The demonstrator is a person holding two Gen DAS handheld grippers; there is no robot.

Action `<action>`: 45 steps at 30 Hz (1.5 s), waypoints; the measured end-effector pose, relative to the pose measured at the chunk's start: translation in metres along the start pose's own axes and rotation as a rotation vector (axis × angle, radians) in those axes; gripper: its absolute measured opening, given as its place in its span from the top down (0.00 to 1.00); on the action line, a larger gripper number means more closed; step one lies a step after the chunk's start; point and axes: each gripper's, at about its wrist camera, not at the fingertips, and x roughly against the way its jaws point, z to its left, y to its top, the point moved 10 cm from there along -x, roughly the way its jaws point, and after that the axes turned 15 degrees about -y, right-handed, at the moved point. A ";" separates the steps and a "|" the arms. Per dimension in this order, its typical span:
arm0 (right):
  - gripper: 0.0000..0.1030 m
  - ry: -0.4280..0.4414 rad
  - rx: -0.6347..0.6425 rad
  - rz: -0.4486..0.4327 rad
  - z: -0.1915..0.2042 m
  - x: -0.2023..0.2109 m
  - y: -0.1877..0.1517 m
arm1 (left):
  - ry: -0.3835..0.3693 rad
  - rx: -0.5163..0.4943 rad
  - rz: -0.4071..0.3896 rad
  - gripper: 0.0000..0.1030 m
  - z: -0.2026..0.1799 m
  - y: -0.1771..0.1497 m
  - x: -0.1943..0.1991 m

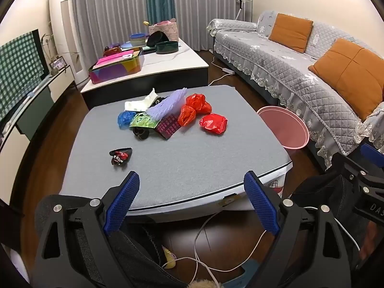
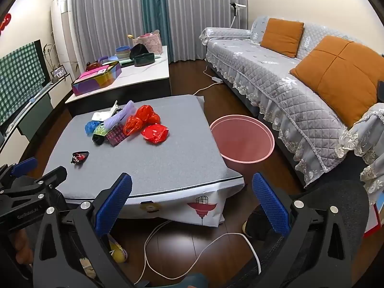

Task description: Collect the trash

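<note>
Blue-padded left gripper, right gripper — fingers wide, empty.

A grey quilted sofa with two orange cushions fills the right; a white cable loops at bottom centre.

Dark wood floor with white cables across it. A grey quilted sofa lines the right side, two orange cushions on it. Grey curtains with one teal strip fill the far wall — beside them a tall white air conditioner. Soft, even light.
</note>
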 end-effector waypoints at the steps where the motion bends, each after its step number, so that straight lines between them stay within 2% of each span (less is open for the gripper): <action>1: 0.05 0.000 0.001 0.001 0.001 0.000 0.000 | -0.001 -0.001 0.001 0.17 0.000 0.000 0.000; 45: 0.05 -0.006 0.003 0.015 -0.009 -0.003 -0.004 | -0.005 -0.004 0.005 0.17 -0.005 0.001 -0.004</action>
